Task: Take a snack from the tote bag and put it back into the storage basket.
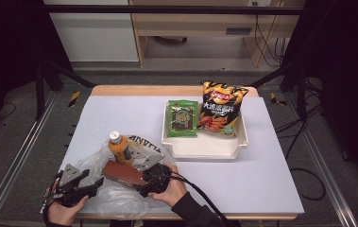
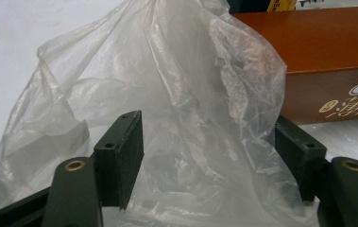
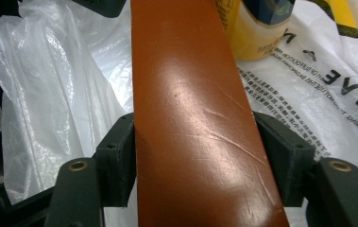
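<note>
box (image 3: 200, 127): clamped between the right gripper (image 1: 154, 181) fingers, over the bag
bag (image 2: 167, 118): loose film between the left gripper (image 1: 75, 185) fingers, spread wide, gripping nothing
step: likely unpacking
next: lift box clear toward the tray (image 1: 205, 146)

Up at one o'clock on the pale tabletop (image 1: 120, 113) sits a cream tray (image 1: 205, 146), and inside it a green snack packet (image 1: 183, 118) lies at nine o'clock of a black-and-orange crisp bag (image 1: 221, 108), the two touching.
</note>
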Demonstrator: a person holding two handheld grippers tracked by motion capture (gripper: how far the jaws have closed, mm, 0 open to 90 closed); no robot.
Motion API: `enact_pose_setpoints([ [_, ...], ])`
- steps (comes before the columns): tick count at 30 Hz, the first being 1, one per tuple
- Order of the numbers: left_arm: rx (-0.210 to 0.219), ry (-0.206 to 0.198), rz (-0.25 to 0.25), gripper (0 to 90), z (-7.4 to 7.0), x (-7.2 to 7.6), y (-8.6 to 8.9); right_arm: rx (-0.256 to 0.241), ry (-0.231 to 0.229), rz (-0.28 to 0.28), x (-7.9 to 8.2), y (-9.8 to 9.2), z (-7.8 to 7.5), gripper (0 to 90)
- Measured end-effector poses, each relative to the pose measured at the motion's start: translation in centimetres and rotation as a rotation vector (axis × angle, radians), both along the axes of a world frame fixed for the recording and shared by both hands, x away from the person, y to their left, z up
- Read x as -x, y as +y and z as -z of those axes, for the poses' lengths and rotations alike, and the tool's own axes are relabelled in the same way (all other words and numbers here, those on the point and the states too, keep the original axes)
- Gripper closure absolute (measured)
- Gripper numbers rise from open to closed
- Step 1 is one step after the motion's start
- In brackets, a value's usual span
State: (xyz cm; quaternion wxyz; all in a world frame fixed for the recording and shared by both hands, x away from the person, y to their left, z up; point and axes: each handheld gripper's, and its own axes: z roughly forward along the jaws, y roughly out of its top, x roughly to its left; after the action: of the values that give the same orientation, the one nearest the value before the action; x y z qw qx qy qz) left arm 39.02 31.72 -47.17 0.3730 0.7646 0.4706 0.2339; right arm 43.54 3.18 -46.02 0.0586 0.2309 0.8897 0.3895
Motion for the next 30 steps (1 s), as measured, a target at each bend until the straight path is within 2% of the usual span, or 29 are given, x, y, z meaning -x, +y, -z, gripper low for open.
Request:
enact_pose_setpoints([
  [7,-0.001,0.0,-0.004,33.3,0.0,0.0,0.0,0.007,-0.026,-0.03,0.3,-0.1,-0.1,42.5],
  [12,-0.004,0.0,-0.005,33.3,0.0,0.0,0.0,-0.03,-0.034,-0.04,0.4,-0.6,-0.8,43.2],
  [17,-0.009,0.002,-0.001,33.2,0.0,0.0,0.0,-0.08,-0.058,-0.039,0.6,-1.2,-2.1,43.4],
  [30,-0.007,0.005,0.002,33.1,0.0,-0.1,-0.1,-0.147,-0.112,-0.071,1.5,-1.4,-6.4,43.7],
])
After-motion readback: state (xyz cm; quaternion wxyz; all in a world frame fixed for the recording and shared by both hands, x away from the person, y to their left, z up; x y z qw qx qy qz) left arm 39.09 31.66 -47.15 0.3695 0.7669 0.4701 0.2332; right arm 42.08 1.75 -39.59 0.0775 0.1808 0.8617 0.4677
